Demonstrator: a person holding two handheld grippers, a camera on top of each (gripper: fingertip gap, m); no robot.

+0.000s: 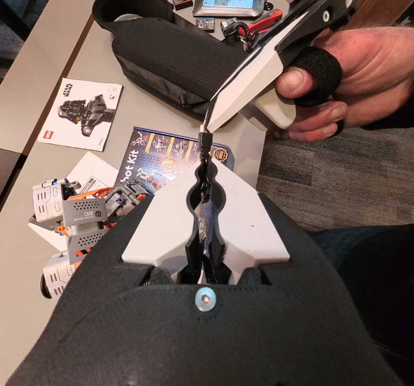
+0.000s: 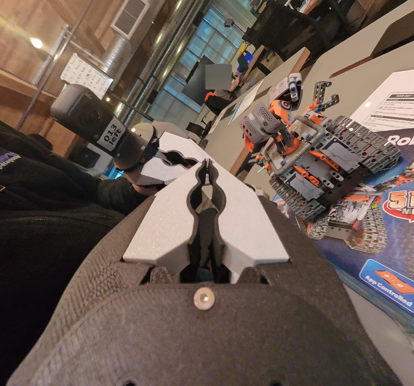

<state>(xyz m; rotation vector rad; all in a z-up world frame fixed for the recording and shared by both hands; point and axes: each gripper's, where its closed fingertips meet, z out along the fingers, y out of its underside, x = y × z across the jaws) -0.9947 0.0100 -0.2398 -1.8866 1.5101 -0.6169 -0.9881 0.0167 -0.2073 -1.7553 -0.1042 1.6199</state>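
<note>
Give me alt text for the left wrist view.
The left gripper, shut on a black cable, meets the right gripper, which pinches the cable's plug end. Below lie a blue kit box, a grey-and-orange brick robot, a booklet and a black bag.

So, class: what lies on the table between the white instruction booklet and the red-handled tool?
In the left wrist view, a black bag lies between the booklet and the red-handled tool.

On the desk (image 1: 143, 110) the toy robot (image 1: 74, 218) sits left of the kit box (image 1: 156, 151), with a booklet (image 1: 80, 113) behind them and a bag (image 1: 170, 61) farther back.
</note>
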